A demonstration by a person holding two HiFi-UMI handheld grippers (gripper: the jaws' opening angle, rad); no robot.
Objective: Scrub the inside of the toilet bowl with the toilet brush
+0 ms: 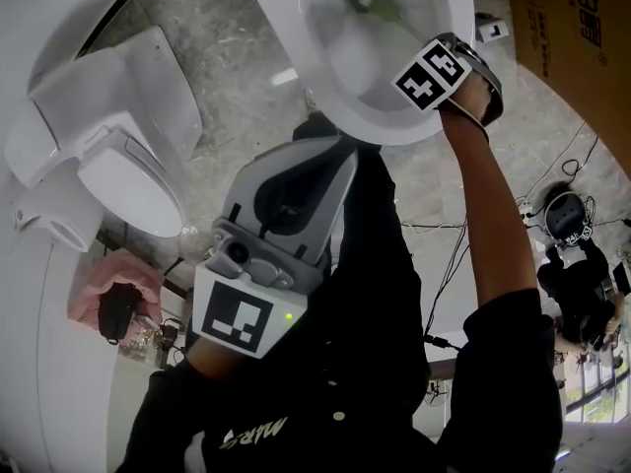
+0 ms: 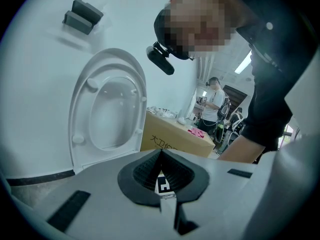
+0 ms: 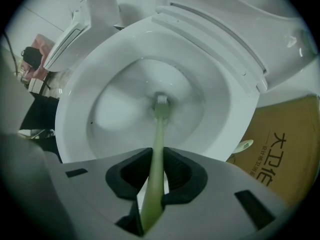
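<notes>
The white toilet bowl (image 1: 340, 106) is at the top of the head view and fills the right gripper view (image 3: 75, 109). My right gripper (image 1: 426, 67) reaches over its near rim, shut on the pale green handle of the toilet brush (image 3: 158, 139). The brush head (image 3: 161, 100) is down at the bottom of the bowl and shows as a green spot (image 1: 373, 1) from above. My left gripper (image 1: 296, 200) is held close to the body, away from the bowl, jaws shut with nothing between them (image 2: 161, 159).
The seat and lid (image 3: 235, 29) stand raised behind the bowl. A cardboard box (image 1: 572, 28) sits right of the toilet. A second toilet (image 1: 108, 156) with its seat down stands on the left. Cables (image 1: 552, 166) and a crouching person (image 1: 582, 284) are on the right.
</notes>
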